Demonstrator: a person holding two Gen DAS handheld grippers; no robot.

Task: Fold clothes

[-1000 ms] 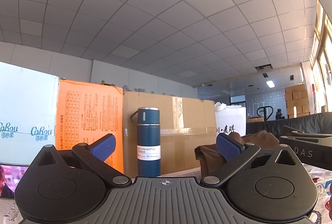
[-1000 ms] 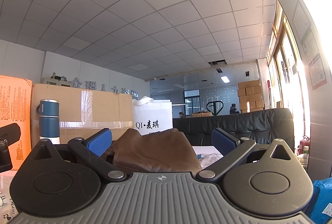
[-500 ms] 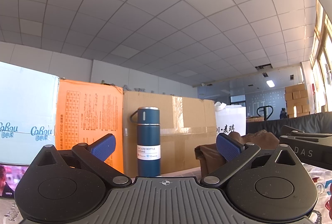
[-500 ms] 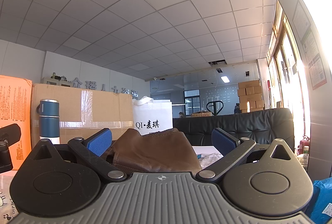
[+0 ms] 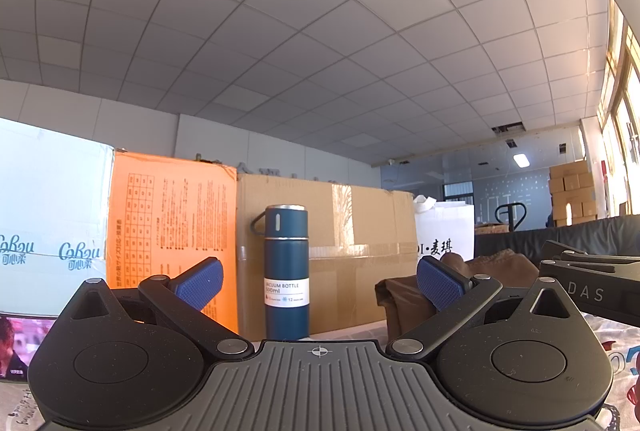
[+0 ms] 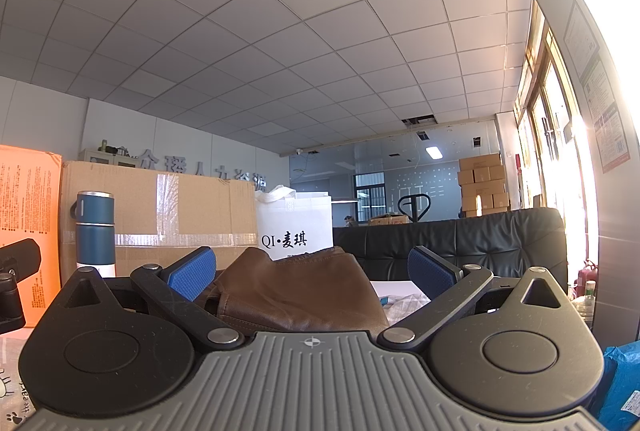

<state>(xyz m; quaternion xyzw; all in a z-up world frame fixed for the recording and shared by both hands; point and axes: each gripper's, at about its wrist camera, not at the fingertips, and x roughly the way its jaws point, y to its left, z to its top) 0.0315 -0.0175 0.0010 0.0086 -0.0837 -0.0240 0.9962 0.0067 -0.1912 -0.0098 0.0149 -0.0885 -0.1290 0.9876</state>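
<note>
While both tools sit low and level, the crumpled brown leather garment (image 6: 296, 295) lies straight ahead of the right gripper (image 6: 308, 271), between its spread blue pads, apparently just beyond them. Right tongs agape, holding nothing. Left gripper (image 5: 318, 285) likewise wide apart, empty; from it the garment (image 5: 400, 303) sits off to the right, partly behind the right-hand pad. Tall navy vacuum bottle (image 5: 286, 271) stands dead ahead of the left. Judgement: right hand nearer, better lined up for first grasp. Garment's long axis unclear.
</note>
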